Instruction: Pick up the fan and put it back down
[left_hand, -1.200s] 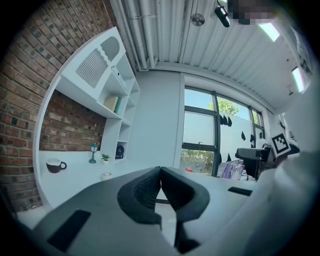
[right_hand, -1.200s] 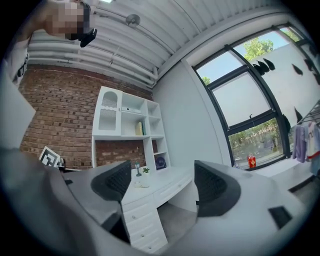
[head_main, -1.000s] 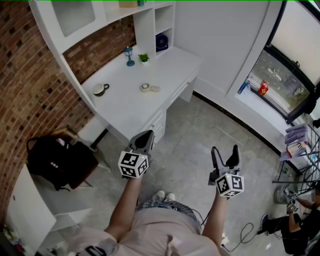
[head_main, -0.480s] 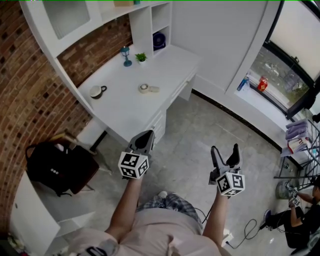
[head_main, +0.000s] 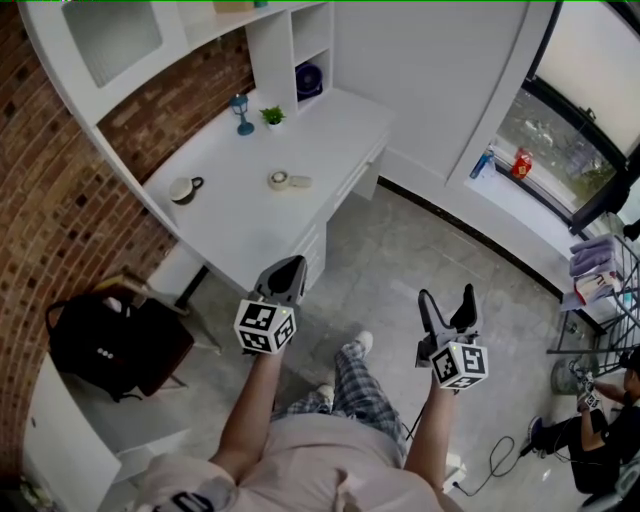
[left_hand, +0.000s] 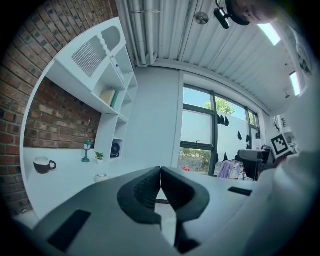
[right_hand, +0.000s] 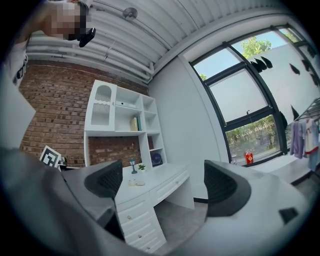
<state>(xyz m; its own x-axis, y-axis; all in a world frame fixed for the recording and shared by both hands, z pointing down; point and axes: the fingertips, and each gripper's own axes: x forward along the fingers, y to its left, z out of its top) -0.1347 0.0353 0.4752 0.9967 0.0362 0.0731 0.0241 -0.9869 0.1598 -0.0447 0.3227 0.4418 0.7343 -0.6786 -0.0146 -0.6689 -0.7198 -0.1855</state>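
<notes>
Dark blue round fan (head_main: 308, 80) sits in a low cubby of the white shelf (head_main: 268, 45), at the far end of the white desk (head_main: 330, 140). A small green plant (head_main: 272, 116) and a little blue lamp (head_main: 240, 108) stand near it on the desk. Both tools are well away from the fan, over the floor. The left gripper (head_main: 290, 270) has its jaws pressed together on nothing. The right gripper (head_main: 449, 298) has its jaws wide apart, with nothing between them.
</notes>
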